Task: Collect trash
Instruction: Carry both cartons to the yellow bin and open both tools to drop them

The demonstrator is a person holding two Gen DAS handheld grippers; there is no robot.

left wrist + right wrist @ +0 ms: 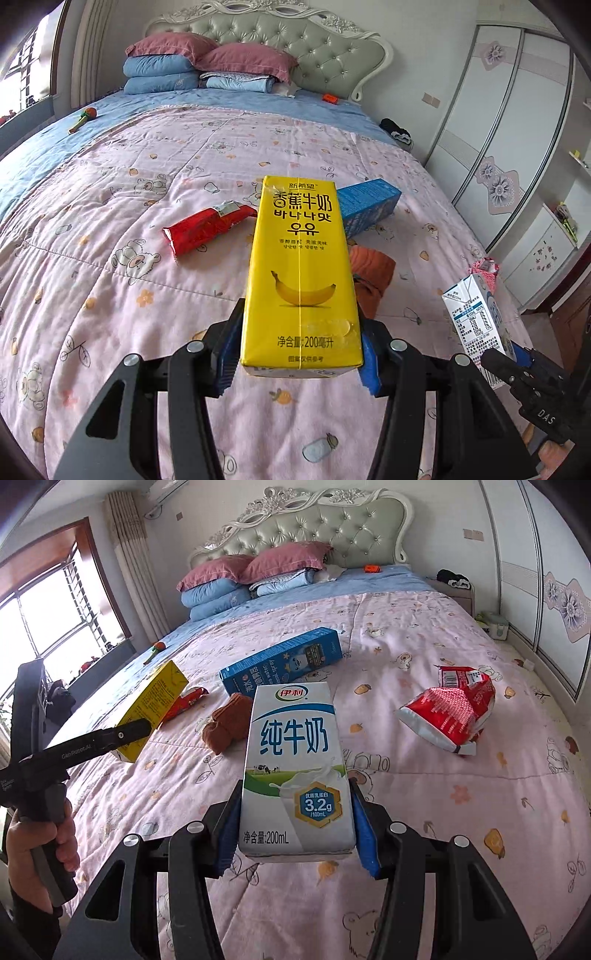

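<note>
Yellow banana-milk carton point(301, 273): clamped at its lower end between the blue pads of the left gripper point(299, 354), held above the pink quilt point(110, 295), long axis pointing toward 12 o'clock in the left wrist view.
White milk carton point(295, 771): pinched the same way by the right gripper point(295, 834), also above the quilt; in the left wrist view it shows at 4 o'clock.
Blue box point(280, 661): lying flat on the quilt at 12 o'clock from the white carton.
Brown cloth point(229, 723): crumpled just beside the blue box, at 10 o'clock from the white carton.
Red wrapper point(208, 227): on the quilt at 10 o'clock from the yellow carton.
Red-and-white bag point(450, 709): on the quilt at 2 o'clock from the white carton, well apart.
Pillows point(255, 568): stacked at the headboard point(332, 528), far 12 o'clock.
</note>
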